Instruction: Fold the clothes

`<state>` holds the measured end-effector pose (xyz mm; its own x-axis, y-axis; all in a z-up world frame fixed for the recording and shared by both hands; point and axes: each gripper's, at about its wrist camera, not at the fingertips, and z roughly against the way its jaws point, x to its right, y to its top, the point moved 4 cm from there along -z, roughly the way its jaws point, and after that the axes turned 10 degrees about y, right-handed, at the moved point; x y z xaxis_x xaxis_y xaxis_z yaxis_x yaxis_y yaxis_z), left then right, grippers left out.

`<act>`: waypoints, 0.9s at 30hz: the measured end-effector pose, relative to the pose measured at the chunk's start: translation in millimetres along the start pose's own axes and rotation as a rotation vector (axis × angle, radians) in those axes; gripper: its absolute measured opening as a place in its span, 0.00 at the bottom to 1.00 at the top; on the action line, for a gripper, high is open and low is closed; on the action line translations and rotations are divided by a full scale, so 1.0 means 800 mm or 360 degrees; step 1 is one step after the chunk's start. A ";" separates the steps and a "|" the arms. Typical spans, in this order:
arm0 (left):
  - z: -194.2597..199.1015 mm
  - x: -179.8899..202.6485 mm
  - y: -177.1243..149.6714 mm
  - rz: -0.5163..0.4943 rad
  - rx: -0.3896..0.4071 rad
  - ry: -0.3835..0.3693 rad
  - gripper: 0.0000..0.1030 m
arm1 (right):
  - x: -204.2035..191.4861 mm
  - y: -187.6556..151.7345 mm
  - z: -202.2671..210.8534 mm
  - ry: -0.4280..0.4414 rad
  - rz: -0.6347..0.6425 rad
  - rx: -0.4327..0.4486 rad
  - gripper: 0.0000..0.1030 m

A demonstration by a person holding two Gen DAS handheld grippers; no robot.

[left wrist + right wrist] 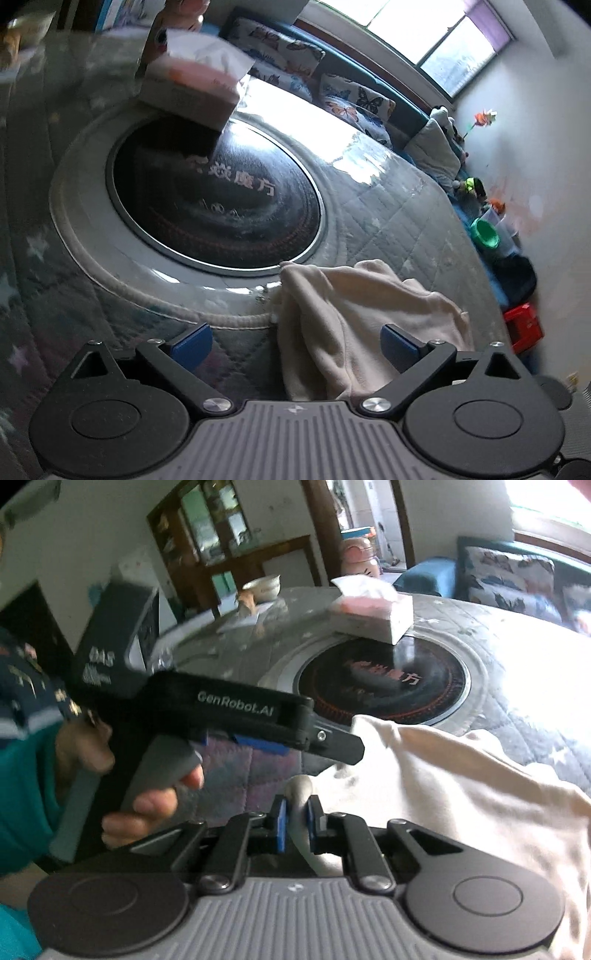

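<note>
- While the right gripper [295,821] has its blue pads drawn close on a pale bunched fold of the cream garment [443,794], the left gripper [295,343] stands wide open, nothing pinched, with cloth lying between its fingers and nearer its right one
- From the right wrist view, that left gripper crosses the frame just above the pinched fold, held by a hand [147,805] with a teal sleeve behind it; its black front tip sits at the garment's upper left corner
- Just past both grippers lies a round black glass cooktop [218,206] with a metal ring, set into the table; the garment's far corner reaches right to that ring
- A tissue box [192,92] sits on the far rim of the cooktop, part of it hanging over the dark glass
- Further back, a bowl [264,585] stands near the table's far edge, well apart from the cloth
- The garment is soft, cream, rumpled in thick folds, spread over the near right part of the table and running out of the right wrist frame low on the right
- The table [406,206] has a grey quilted cover with pale stars under a shiny clear sheet; the stretch to the right of the cooktop is bare
- Beyond the table's edge runs a sofa with butterfly cushions [354,99] below a window
</note>
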<state>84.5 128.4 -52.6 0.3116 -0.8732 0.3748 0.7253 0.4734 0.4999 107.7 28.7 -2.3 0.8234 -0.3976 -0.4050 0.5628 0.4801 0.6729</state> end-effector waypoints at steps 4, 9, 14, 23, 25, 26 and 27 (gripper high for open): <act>-0.009 0.005 0.000 0.0115 -0.0066 -0.0054 0.94 | 0.008 0.002 0.014 0.0034 -0.0041 0.0042 0.10; -0.018 0.020 -0.003 0.0150 -0.0099 -0.0111 0.87 | 0.011 0.003 0.029 0.0068 -0.0067 0.0081 0.10; -0.026 0.026 -0.006 0.0222 -0.0140 -0.0189 0.74 | 0.011 0.006 0.039 0.0108 -0.0087 0.0110 0.10; -0.042 0.018 -0.010 0.0311 -0.0187 -0.0243 0.25 | 0.004 -0.005 0.034 0.0125 -0.0059 0.0090 0.10; -0.042 0.019 -0.010 0.0297 -0.0185 -0.0235 0.23 | 0.003 -0.008 0.033 0.0104 -0.0039 0.0078 0.11; -0.042 0.019 -0.010 0.0290 -0.0184 -0.0231 0.22 | 0.003 -0.011 0.037 0.0089 -0.0036 0.0077 0.13; -0.042 0.019 -0.010 0.0288 -0.0182 -0.0229 0.22 | 0.005 -0.013 0.041 0.0077 -0.0036 0.0081 0.17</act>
<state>103.8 107.4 -77.1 0.3581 -0.7461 0.5614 0.7329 0.5971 0.3261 102.2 -3.8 9.5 0.8137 -0.3691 -0.4490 0.5779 0.4308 0.6932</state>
